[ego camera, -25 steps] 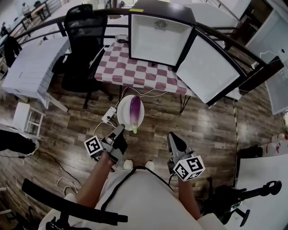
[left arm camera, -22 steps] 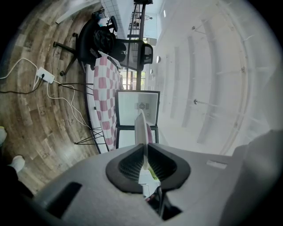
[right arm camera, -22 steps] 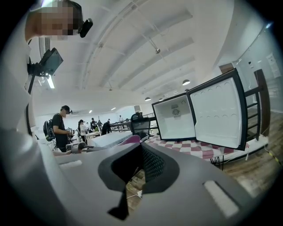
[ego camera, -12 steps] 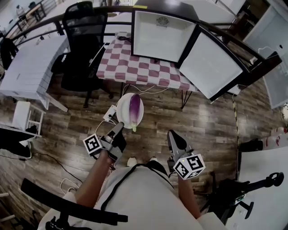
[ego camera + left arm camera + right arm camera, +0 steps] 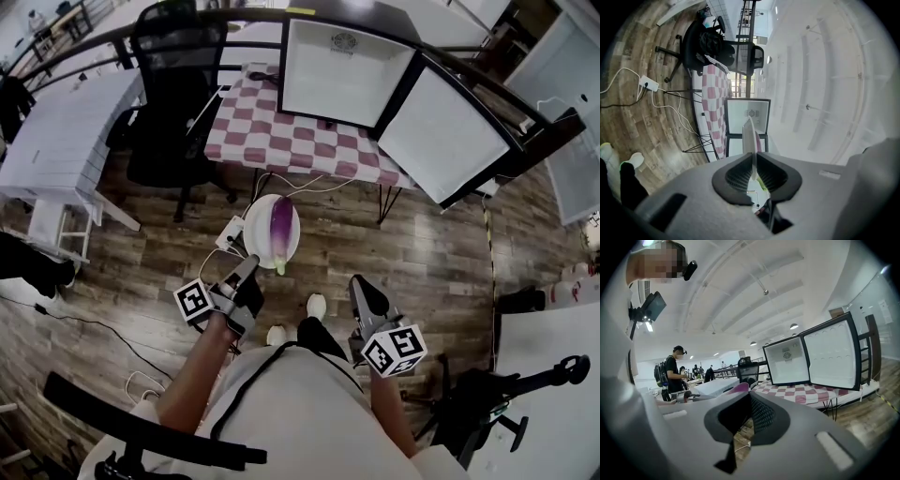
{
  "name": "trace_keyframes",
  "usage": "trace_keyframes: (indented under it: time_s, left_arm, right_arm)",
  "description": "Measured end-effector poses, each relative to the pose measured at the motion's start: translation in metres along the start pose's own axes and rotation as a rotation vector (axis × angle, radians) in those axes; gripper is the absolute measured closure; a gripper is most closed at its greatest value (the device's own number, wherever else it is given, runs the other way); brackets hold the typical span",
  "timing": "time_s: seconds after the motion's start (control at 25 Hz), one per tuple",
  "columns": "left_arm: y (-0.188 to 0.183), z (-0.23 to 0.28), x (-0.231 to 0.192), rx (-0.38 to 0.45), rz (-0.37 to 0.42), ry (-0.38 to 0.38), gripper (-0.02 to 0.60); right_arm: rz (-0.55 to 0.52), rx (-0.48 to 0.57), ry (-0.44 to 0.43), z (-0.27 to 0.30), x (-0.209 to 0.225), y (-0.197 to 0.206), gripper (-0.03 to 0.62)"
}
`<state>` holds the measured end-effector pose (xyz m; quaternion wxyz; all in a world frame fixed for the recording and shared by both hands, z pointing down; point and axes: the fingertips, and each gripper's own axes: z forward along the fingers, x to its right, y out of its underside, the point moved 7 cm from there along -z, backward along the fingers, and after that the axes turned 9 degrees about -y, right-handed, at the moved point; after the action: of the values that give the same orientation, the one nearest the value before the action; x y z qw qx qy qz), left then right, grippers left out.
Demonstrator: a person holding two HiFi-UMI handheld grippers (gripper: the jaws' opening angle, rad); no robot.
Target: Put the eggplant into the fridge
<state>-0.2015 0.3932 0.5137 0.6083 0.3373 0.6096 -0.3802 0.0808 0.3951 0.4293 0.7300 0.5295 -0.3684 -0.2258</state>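
A purple eggplant lies on a white plate, which I carry above the wooden floor. My left gripper is shut on the plate's near rim, and the left gripper view shows that rim edge-on between the jaws. My right gripper is level beside it, shut and holding nothing. Ahead, the small fridge stands open on a red-and-white checkered table, with its door swung to the right. In the right gripper view the fridge and the eggplant's tip both show.
A black office chair stands left of the checkered table, with white tables further left. A power strip and cables lie on the floor under the plate. A black stand is at the lower right. People stand in the background.
The table and fridge have drawn slightly nearer as I step forward, and my shoes now show below the plate. Both grippers keep their grip and pose.
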Motion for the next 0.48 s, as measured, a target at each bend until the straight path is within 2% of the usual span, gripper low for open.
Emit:
trace_keyframes:
  time_s: [0.48]
  left_arm:
    - [-0.015,0.017,-0.001,0.033,-0.007,0.006,0.546]
  right_arm:
    - [-0.012,-0.011,-0.033,0.024,0.018,-0.015,0.588]
